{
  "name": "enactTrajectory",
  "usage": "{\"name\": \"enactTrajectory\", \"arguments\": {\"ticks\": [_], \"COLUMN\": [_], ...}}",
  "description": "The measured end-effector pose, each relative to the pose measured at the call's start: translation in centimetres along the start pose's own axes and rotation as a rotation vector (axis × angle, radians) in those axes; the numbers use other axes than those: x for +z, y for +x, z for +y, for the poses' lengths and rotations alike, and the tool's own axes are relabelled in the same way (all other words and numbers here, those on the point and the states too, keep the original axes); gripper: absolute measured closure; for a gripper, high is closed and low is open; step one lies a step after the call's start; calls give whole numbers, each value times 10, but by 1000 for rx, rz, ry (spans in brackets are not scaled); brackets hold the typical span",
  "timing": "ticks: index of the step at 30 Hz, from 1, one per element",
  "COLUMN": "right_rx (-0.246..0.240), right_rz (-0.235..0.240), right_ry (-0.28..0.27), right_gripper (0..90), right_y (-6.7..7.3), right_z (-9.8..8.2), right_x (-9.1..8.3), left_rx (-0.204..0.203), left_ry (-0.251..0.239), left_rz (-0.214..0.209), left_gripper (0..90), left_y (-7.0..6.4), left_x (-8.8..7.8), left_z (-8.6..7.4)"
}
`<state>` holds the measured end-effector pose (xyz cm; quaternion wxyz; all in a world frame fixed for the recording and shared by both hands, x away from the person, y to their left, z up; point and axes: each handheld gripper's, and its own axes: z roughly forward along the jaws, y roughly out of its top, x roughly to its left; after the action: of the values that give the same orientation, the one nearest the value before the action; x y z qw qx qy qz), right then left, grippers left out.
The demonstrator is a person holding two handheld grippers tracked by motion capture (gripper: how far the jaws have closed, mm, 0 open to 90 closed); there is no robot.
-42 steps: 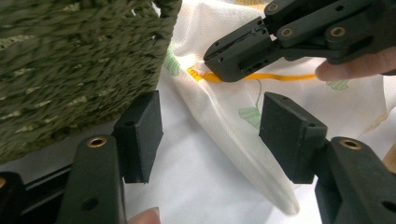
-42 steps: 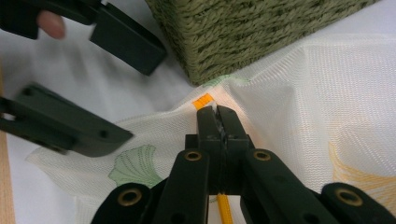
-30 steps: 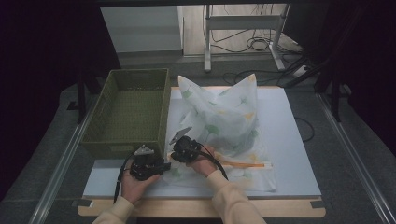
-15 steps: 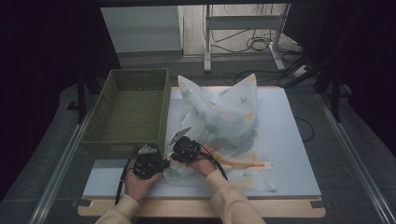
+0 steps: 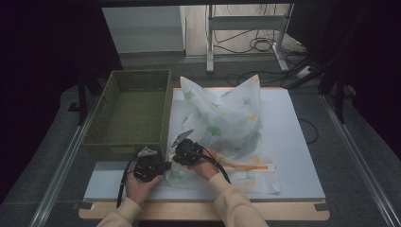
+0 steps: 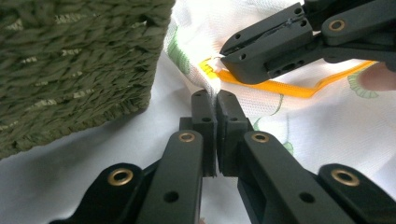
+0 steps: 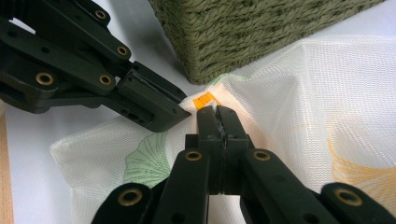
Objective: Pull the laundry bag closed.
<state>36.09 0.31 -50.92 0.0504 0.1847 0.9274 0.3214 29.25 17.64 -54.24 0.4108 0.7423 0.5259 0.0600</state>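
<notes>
A white mesh bag (image 5: 227, 123) printed with green and yellow leaves lies on the table, its orange zipper (image 5: 246, 165) running along the near edge. Both grippers meet at its near left corner, beside the basket. My left gripper (image 6: 215, 95) has just been closing and is now shut, pinching the bag's mesh (image 6: 327, 121) just below the zipper end (image 6: 280, 88). My right gripper (image 7: 217, 112) is shut on the bag's corner right at the orange zipper tab (image 7: 205, 99). In the high view the left gripper (image 5: 168, 164) and right gripper (image 5: 175, 158) nearly touch.
A green woven basket (image 5: 94, 127) stands empty at the left, its near corner (image 6: 70, 60) close to both grippers. The bag's far corners stand puffed up. Bare white tabletop (image 5: 293, 142) lies to the right of the bag.
</notes>
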Motion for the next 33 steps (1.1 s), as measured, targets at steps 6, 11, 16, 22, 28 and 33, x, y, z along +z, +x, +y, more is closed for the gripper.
{"name": "enactTrajectory", "arguments": {"ticks": [6,11,16,22,28,33], "right_rx": [-10,-14,-15,-9,-15,-25], "right_rz": [0,2,-2,4,12,15], "right_ry": [6,10,15,11,14,22], "right_gripper": [899,900,900,899,899,896], "right_y": [0,-1,0,0,-1,-2], "right_z": [-1,-1,-1,-2,-3,-2], "right_x": [3,3,3,4,4,6], "left_rx": [5,6,5,7,3,11], "left_ry": [3,3,1,2,5,5], "left_rz": [13,15,18,22,25,30], "left_gripper": [885,887,888,890,890,891], "left_y": [0,-1,-2,-2,-3,-4], "left_x": [1,1,1,0,0,2], "left_z": [-1,-1,-2,-3,-4,-5]}}
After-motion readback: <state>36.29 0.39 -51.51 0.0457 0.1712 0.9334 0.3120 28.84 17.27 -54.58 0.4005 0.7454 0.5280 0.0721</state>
